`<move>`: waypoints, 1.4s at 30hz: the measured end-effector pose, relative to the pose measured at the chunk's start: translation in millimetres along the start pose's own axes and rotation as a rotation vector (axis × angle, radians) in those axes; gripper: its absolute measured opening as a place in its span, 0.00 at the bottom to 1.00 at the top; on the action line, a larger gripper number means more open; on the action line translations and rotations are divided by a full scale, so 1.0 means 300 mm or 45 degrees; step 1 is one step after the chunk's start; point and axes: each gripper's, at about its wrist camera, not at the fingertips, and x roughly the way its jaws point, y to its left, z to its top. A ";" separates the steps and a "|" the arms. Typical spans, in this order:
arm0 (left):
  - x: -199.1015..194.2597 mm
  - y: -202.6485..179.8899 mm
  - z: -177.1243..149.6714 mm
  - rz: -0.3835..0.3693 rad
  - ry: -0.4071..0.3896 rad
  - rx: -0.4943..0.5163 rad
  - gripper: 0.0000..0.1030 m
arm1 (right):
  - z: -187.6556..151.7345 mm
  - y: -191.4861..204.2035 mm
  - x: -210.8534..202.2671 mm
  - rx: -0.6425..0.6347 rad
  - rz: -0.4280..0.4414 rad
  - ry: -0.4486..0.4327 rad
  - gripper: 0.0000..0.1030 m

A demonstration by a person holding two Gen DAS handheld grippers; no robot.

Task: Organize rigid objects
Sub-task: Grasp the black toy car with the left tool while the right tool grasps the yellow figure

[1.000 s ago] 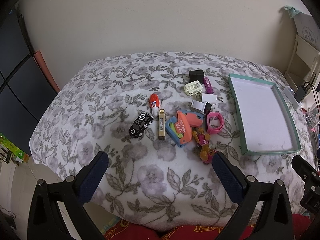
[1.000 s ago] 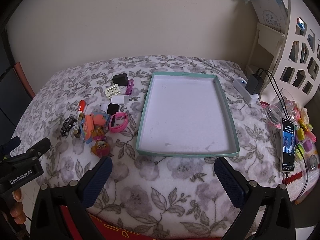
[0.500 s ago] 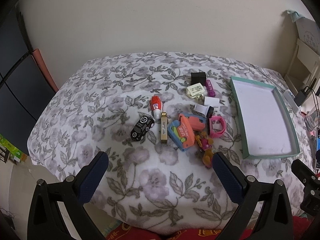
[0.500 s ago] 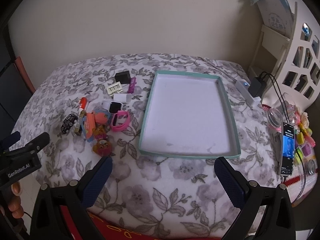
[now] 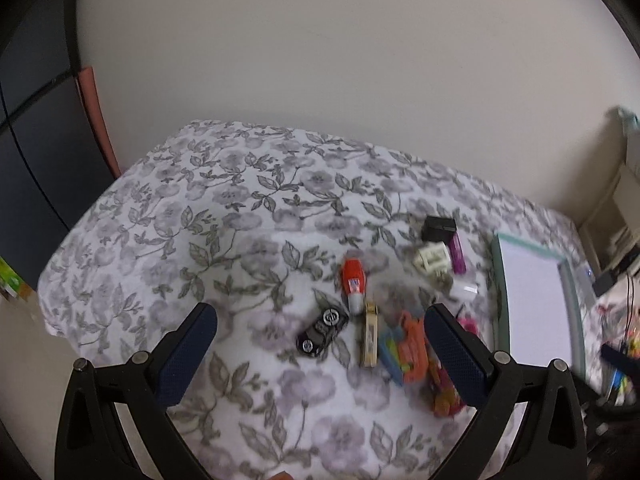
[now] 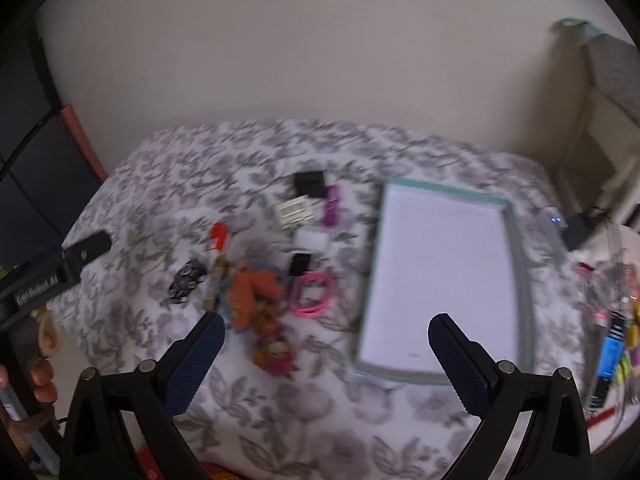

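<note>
A pile of small rigid objects lies on the floral bedspread [image 5: 224, 240]: a black toy car [image 5: 322, 330], a red and white tube [image 5: 353, 283], a gold bar [image 5: 370, 334], an orange and blue toy [image 5: 408, 346], a cream plug [image 5: 431, 258], a black cube [image 5: 438, 227] and a purple stick [image 5: 457, 255]. A pink band [image 6: 312, 294] lies beside them. A teal-rimmed white tray [image 6: 520, 248] lies to their right. My left gripper [image 5: 320, 344] is open above the car. My right gripper [image 6: 326, 354] is open and empty above the bed's near part.
A white shelf unit [image 6: 600, 128] stands at the right by the wall. A charger and cables [image 6: 580, 226] and a phone [image 6: 608, 354] lie right of the tray. A dark cabinet [image 5: 36, 160] stands left of the bed.
Both grippers have risen and tilted, so the bed looks farther and both views are blurred. The objects and tray have not moved. Both grippers stay open.
</note>
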 end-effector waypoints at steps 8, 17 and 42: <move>0.213 0.020 -0.033 0.032 0.163 0.085 1.00 | -0.007 0.118 0.247 -0.079 0.033 0.216 0.98; 0.451 0.036 -0.100 0.071 0.318 0.138 0.98 | -0.073 0.140 0.450 -0.122 0.048 0.458 0.93; 0.566 -0.063 -0.146 0.023 0.401 0.304 0.38 | -0.114 0.163 0.585 -0.134 0.032 0.582 0.44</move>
